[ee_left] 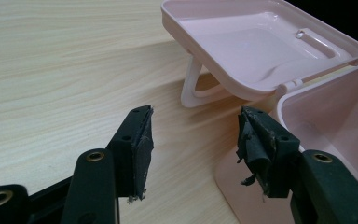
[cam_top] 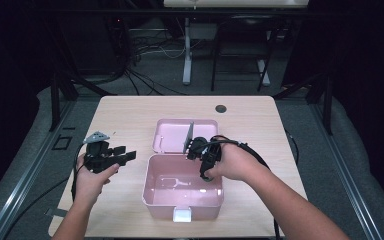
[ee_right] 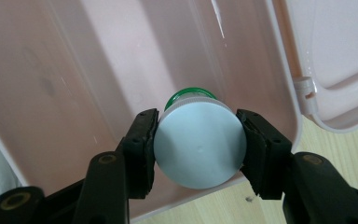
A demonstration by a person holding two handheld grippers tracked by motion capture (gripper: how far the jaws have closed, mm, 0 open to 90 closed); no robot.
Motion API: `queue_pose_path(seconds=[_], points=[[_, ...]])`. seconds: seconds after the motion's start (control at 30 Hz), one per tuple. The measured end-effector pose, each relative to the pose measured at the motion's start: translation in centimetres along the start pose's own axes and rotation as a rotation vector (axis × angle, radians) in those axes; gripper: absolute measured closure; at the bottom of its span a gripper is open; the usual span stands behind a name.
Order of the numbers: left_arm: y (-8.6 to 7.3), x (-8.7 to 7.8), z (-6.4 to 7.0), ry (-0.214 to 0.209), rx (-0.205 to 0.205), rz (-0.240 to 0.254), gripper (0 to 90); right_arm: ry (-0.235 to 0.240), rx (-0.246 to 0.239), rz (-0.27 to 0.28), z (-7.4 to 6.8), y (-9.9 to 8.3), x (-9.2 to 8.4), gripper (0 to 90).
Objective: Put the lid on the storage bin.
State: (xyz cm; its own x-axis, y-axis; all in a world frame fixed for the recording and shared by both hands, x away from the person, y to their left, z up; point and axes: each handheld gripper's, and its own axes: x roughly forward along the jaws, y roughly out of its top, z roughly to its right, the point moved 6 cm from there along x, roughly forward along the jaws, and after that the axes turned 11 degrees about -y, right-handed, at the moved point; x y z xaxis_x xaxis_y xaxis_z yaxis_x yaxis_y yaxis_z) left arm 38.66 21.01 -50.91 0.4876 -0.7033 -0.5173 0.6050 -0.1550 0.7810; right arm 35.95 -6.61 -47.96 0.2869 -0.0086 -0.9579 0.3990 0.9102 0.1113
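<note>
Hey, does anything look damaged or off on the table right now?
Yes: the pads on the left hand-held gripper are frayed, with torn shreds hanging from their edges. Otherwise nothing stands out: the pink box sits open and square, and the right hand-held gripper holds a capped jar over it.

Left claw (cam_top: pixel 125 156) held in the left hand (cam_top: pixel 92 175) at near left, jaws apart with nothing between, pointing right; right claw (cam_top: pixel 194 149) gripped by the right hand (cam_top: pixel 232 162), angled down and leftward, pads (ee_right: pixel 144 140) pressed on something round
</note>
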Motion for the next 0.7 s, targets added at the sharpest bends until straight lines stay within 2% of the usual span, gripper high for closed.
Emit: queue_pose_path(seconds=[0.33, 0.6, 0.7], points=[[0.0, 0.0, 0.0, 0.000, 0.000, 0.000, 45.3, 0.002, -0.021, -0.012, -0.3, 0.0, 0.8, 50.4], [-0.1, 0.1, -0.1, 0.002, -0.001, -0.002, 45.3, -0.020, -0.092, -0.006, -0.4, -0.3, 1.5, 50.3], [-0.1, 0.1, -0.1, 0.004, -0.002, -0.005, 45.3, -0.018, -0.099, -0.002, -0.5, -0.3, 1.6, 50.3]])
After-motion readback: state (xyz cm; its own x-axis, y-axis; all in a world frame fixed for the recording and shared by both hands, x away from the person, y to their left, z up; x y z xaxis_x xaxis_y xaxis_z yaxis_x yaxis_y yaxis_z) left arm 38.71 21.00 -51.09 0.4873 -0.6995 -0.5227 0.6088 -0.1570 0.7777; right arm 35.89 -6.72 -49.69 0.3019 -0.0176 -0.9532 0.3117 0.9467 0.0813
